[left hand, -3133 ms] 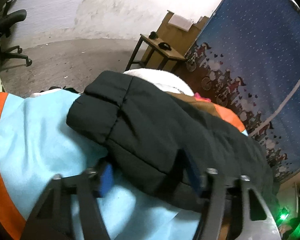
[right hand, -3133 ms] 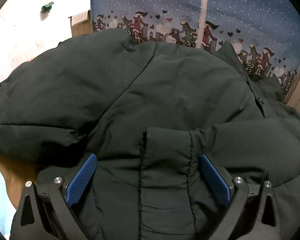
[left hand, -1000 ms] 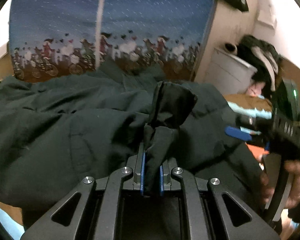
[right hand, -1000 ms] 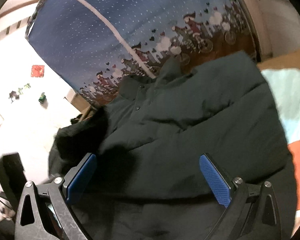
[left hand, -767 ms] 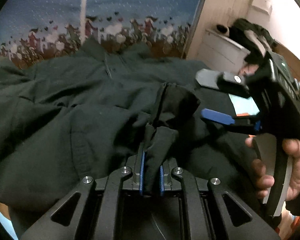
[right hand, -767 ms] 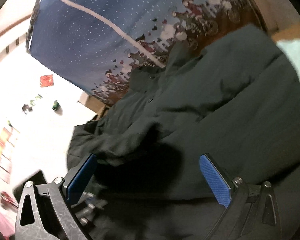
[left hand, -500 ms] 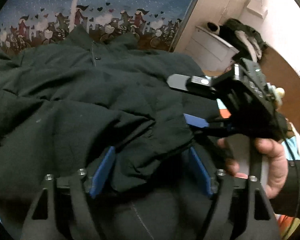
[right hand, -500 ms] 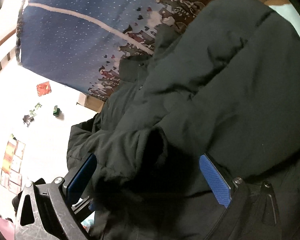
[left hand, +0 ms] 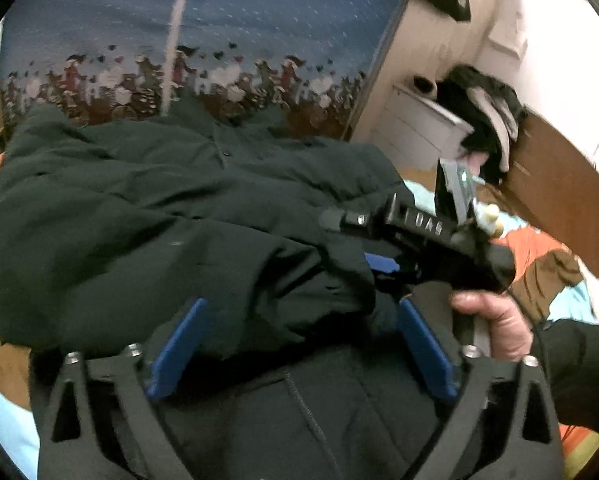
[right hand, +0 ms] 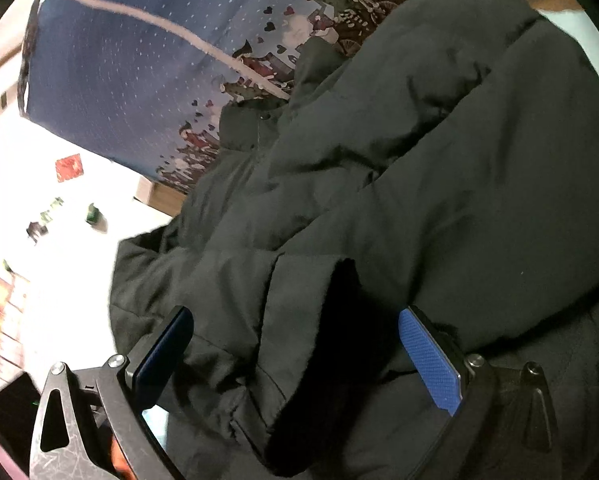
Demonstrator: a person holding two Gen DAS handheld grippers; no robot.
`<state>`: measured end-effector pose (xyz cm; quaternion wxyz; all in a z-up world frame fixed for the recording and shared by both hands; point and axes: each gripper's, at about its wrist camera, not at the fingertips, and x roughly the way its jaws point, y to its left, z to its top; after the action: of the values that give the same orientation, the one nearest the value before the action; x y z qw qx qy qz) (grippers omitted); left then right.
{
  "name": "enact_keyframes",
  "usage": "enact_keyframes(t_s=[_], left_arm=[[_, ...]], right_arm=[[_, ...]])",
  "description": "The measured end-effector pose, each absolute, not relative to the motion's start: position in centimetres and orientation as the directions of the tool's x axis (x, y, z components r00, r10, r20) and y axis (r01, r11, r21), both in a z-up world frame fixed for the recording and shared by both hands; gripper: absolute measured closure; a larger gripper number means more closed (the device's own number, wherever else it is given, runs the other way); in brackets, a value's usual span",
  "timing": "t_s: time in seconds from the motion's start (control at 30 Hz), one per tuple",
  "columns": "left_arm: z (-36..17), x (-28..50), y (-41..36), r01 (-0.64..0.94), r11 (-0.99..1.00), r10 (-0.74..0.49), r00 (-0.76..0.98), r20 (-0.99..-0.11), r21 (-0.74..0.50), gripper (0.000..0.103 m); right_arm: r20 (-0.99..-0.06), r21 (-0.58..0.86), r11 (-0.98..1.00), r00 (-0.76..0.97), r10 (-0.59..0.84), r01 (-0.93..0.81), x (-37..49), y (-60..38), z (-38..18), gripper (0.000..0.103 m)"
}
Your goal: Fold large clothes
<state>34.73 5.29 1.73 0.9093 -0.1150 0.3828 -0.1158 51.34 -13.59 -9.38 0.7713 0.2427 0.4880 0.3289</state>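
Dark green padded jacket [left hand: 147, 216], spread over the light blue and orange bedcover [left hand: 539, 240] before a blue patterned cloth [left hand: 259, 20]; left gripper [left hand: 299, 344] jaws opening, sleeve cuff loose between; right gripper [right hand: 295, 356] wide, gripping nothing.

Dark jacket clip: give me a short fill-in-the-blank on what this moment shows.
1. The left gripper has its jaws opening, and the cloth between its blue pads is a ____ of the dark jacket.
2. The right gripper is ____.
3. The hanging cloth behind the jacket is mainly ____.
4. A bare hand holds the ____ gripper.

Missing: sleeve; open; blue; right
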Motion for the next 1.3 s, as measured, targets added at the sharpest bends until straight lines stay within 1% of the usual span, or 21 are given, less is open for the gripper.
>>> enact_keyframes(t_s=[0.23,0.37,0.43,0.5,0.53,0.57,0.63,0.67,0.7,0.73,0.8,0.87,0.9,0.93,1.1,1.3], left_arm=[[3.6,33.0,9.0,0.025,0.953,-0.228,0.718,-0.658,-0.303,0.006],[4.8,31.5,11.2,-0.038,0.96,-0.156,0.749,-0.644,-0.276,0.005],[5.4,30.8,12.5,-0.08,0.963,-0.107,0.761,-0.64,-0.256,0.005],[5.7,30.1,13.8,-0.115,0.962,-0.074,0.766,-0.639,-0.249,0.004],[5.8,29.7,14.5,-0.136,0.96,-0.055,0.768,-0.638,-0.247,0.004],[5.9,29.4,15.2,-0.155,0.957,-0.039,0.769,-0.638,-0.246,0.004],[5.9,28.8,16.5,-0.19,0.95,-0.013,0.768,-0.64,-0.247,0.004],[6.0,28.5,17.1,-0.21,0.946,0.0,0.764,-0.645,-0.248,0.004],[5.9,28.4,17.6,-0.226,0.942,0.01,0.761,-0.649,-0.25,0.004],[5.9,28.1,18.2,-0.245,0.935,0.02,0.758,-0.651,-0.256,0.004],[6.0,27.7,19.2,-0.27,0.925,0.032,0.756,-0.654,-0.267,0.004],[6.1,27.4,20.0,-0.294,0.917,0.048,0.755,-0.654,-0.271,0.004],[6.3,27.2,20.3,-0.302,0.914,0.057,0.755,-0.653,-0.27,0.004],[6.4,27.1,20.5,-0.309,0.912,0.064,0.756,-0.651,-0.269,0.004],[7.0,26.8,21.1,-0.334,0.904,0.089,0.757,-0.647,-0.266,0.004],[6.6,27.5,21.5,-0.354,0.898,0.102,0.746,-0.659,-0.262,0.004]], right_arm=[[-0.648,0.611,0.728,0.33,0.686,-0.311,49.8,-12.1,-9.3,0.0],[-0.683,0.557,0.766,0.348,0.642,-0.321,48.9,-11.5,-9.2,0.0],[-0.694,0.533,0.784,0.366,0.62,-0.318,48.4,-11.2,-9.0,0.003],[-0.703,0.515,0.797,0.377,0.603,-0.314,48.0,-11.0,-9.0,0.017],[-0.706,0.511,0.801,0.379,0.598,-0.312,47.8,-10.9,-9.0,0.022],[-0.709,0.508,0.803,0.378,0.595,-0.31,47.6,-10.8,-9.0,0.032],[-0.723,0.498,0.813,0.373,0.581,-0.3,47.3,-10.7,-8.9,0.04],[-0.73,0.492,0.818,0.37,0.575,-0.299,47.2,-10.6,-8.8,0.05],[-0.738,0.484,0.821,0.365,0.568,-0.301,47.1,-10.5,-8.7,0.055],[-0.745,0.477,0.825,0.358,0.563,-0.304,47.0,-10.5,-8.6,0.065],[-0.741,0.479,0.819,0.354,0.57,-0.317,46.7,-10.7,-8.1,0.082],[-0.724,0.49,0.804,0.357,0.59,-0.335,46.5,-10.8,-7.3,0.092],[-0.715,0.493,0.799,0.363,0.597,-0.344,46.4,-11.0,-6.6,0.095],[-0.706,0.494,0.794,0.37,0.604,-0.353,46.3,-11.2,-5.9,0.096],[-0.666,0.449,0.799,0.445,0.598,-0.4,45.7,-13.0,-2.4,0.096],[-0.617,0.377,0.832,0.559,0.553,-0.407,46.1,-16.3,1.2,0.097]])
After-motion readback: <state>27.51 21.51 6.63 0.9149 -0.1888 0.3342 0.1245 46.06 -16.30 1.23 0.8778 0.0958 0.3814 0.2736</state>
